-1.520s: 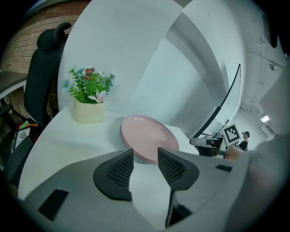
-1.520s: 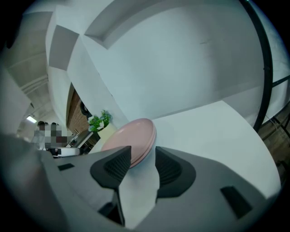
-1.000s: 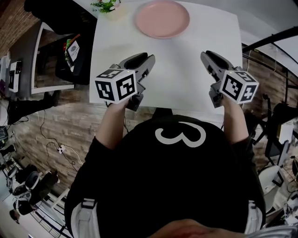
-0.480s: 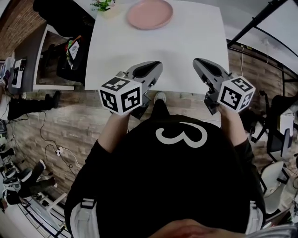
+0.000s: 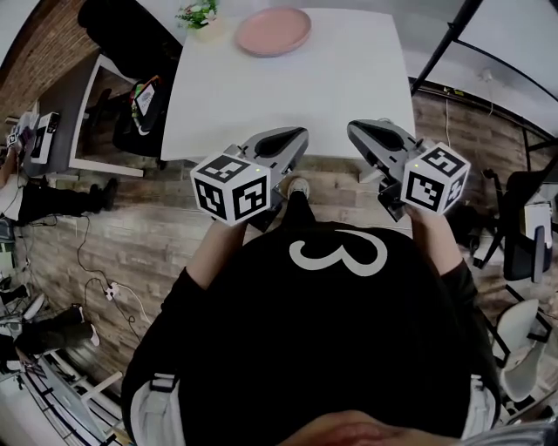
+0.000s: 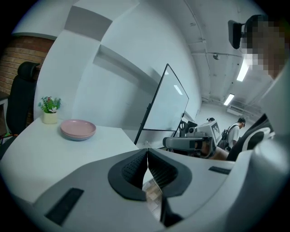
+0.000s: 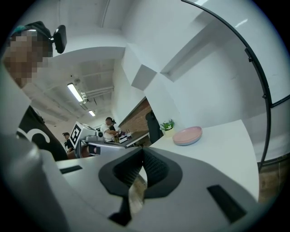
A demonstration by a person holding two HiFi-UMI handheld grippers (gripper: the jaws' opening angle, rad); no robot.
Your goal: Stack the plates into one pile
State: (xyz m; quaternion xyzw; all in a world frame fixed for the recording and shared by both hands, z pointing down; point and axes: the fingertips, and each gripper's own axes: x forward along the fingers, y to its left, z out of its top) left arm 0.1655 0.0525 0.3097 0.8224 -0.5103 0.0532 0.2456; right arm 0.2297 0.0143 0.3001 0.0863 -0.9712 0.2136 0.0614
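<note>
Far-left corner of the white rectangular tabletop [image 5: 288,96]: small green potted plant [image 5: 199,15]. Just beside it, to its right, the pile of round pink plates [image 5: 273,31] sits at the far edge. We hold both claws at the near edge, well apart from the pile. Left claw [image 5: 295,138]: jaws pressed together, nothing between them. Right claw [image 5: 359,131]: jaws likewise together, empty. The 2 claws sit side by side, not touching, tips pointing toward the tabletop.

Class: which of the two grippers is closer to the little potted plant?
The left gripper: the potted plant stands at the table's far left corner, while the right gripper is farther across.
</note>
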